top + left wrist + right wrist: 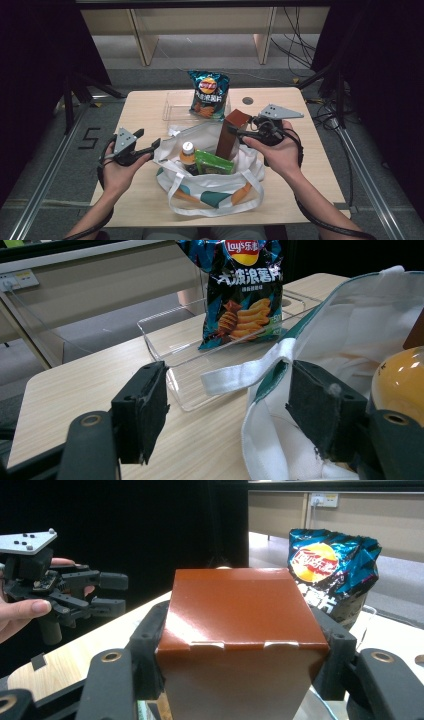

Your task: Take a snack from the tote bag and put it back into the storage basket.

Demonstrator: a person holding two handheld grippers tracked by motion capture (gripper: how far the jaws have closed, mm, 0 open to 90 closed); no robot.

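Note:
A tall brown box [229,142] stands upright over the open white tote bag [200,187], and my right gripper [239,132] is shut on its upper part. In the right gripper view the brown box [240,630] sits between both jaws of my right gripper [240,650]. Inside the bag are a bottle [188,152] with an orange cap and a green packet [214,162]. My left gripper [147,139] is open at the bag's left rim. In the left gripper view the bag's white strap [245,375] and rim lie in the gap of my left gripper [230,410], untouched.
A blue Lay's chips bag [209,95] stands in a clear plastic tray [175,107] at the back of the wooden table [310,165]. A dark round grommet [247,100] sits right of the tray. Black curtains and cables surround the table.

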